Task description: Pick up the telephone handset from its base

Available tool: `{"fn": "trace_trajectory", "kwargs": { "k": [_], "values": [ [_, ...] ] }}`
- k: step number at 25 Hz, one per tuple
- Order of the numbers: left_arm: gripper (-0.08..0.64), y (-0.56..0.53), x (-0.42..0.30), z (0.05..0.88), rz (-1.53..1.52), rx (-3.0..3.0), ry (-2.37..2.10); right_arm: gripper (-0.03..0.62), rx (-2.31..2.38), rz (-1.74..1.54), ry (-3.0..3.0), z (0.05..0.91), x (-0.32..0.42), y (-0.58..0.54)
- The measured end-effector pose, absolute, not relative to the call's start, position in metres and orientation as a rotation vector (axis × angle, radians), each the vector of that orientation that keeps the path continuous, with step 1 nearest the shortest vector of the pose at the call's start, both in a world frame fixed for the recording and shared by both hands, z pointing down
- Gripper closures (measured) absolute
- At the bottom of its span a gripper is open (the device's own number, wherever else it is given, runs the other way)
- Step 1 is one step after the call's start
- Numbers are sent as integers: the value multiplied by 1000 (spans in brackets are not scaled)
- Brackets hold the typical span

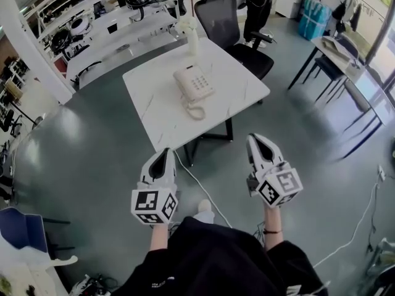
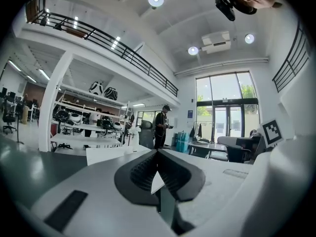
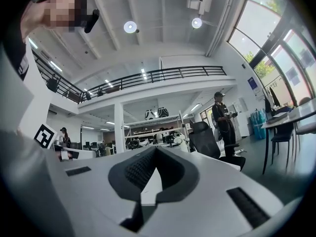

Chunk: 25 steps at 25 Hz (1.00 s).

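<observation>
We record the telephone (image 1: 194,85) as cream-white, on a table (image 1: 241,82) with a white top, faint grey veining and black legs. We note the left gripper (image 1: 165,151) and right gripper (image 1: 254,137) as white-bodied, with black pads (image 2: 140,174) and black-and-white square markers. The floor (image 1: 92,147) shows glossy grey; the chair (image 1: 225,20) and the person's clothing (image 1: 210,258) black

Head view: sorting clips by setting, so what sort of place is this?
Likely an open-plan office or lab workspace: a white table with a telephone, a mesh office chair behind it, and racks of gear.
</observation>
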<state>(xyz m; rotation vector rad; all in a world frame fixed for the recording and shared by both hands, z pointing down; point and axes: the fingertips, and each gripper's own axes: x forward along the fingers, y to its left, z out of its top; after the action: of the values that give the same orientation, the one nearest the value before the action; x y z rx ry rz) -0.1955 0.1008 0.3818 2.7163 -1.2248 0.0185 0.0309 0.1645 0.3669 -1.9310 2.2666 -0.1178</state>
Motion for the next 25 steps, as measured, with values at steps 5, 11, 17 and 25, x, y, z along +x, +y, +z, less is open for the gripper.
{"fn": "trace_trajectory", "kwargs": {
  "k": [5,11,17,25],
  "values": [
    [560,58,-182,387,31,2718,-1198,603,-1956,-124,2263,368,41,123],
    [560,16,-170,400,47,2712,-1176,603,-1967,-136,2250,374,51,82],
    [560,-11,-160,414,69,2697,-1153,603,-1983,-160,2247,381,57,55],
    [560,-41,-148,429,96,2666,-1144,603,-2003,-187,2240,391,73,18]
  ]
}}
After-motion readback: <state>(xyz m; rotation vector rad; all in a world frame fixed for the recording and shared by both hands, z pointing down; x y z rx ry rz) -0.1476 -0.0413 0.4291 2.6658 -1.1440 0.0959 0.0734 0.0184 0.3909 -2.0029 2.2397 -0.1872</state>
